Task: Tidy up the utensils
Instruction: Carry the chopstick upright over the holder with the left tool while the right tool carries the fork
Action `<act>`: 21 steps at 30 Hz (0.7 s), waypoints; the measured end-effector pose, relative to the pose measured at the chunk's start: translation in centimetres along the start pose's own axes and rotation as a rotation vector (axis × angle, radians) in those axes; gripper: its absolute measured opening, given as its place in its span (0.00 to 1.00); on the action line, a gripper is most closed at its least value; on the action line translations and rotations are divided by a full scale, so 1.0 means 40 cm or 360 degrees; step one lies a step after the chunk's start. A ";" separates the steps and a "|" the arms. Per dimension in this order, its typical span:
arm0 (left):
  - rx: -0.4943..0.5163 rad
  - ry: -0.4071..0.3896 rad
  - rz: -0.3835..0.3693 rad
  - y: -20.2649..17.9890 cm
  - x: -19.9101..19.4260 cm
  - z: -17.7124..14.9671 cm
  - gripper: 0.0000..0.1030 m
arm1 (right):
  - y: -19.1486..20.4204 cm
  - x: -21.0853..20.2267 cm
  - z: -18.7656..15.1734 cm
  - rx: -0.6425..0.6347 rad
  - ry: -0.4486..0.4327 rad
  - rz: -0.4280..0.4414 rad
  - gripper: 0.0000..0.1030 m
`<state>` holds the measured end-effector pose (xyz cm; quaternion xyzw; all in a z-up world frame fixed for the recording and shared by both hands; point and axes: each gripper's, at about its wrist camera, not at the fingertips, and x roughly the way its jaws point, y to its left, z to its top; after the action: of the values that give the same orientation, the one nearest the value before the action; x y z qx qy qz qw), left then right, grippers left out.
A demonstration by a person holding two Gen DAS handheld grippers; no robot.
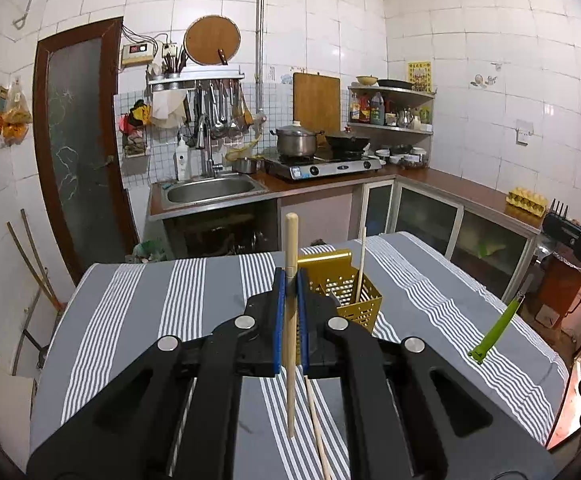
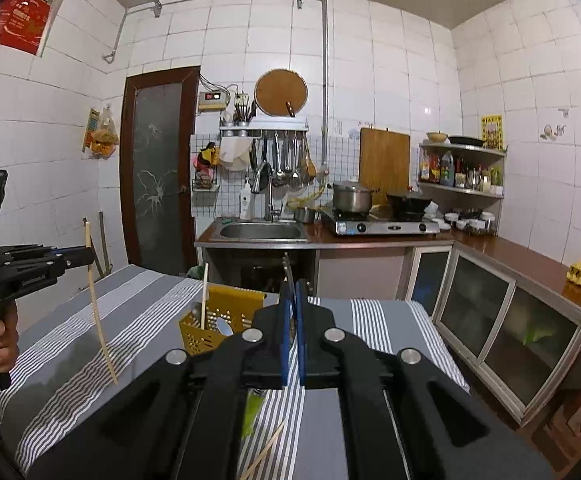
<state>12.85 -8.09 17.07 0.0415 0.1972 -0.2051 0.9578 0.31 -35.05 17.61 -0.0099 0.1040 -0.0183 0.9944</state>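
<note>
Kitchen table; both grippers raised, level-ish

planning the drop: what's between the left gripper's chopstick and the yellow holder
Only bare striped cloth lies between the chopstick and the yellow holder, as the right wrist view shows.

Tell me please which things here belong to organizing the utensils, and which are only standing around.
Belongs to the job:
- chopstick in left gripper
- green-handled knife in right gripper
- yellow holder
- loose chopstick on the table

Only around:
- sink
- stove
- egg tray
</note>
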 end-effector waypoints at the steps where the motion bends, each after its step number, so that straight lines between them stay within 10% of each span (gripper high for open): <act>1: 0.0001 -0.0011 0.0002 -0.001 -0.011 0.004 0.05 | 0.003 -0.013 0.007 -0.0008 -0.0016 -0.0003 0.03; 21: 0.0052 -0.0198 0.0051 -0.034 -0.105 0.089 0.05 | 0.033 -0.072 0.122 -0.0040 -0.0207 -0.0013 0.03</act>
<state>10.06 -8.31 21.98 0.0475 0.1331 -0.1951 0.9705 -1.44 -33.53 22.93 -0.0239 0.0393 -0.0204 0.9987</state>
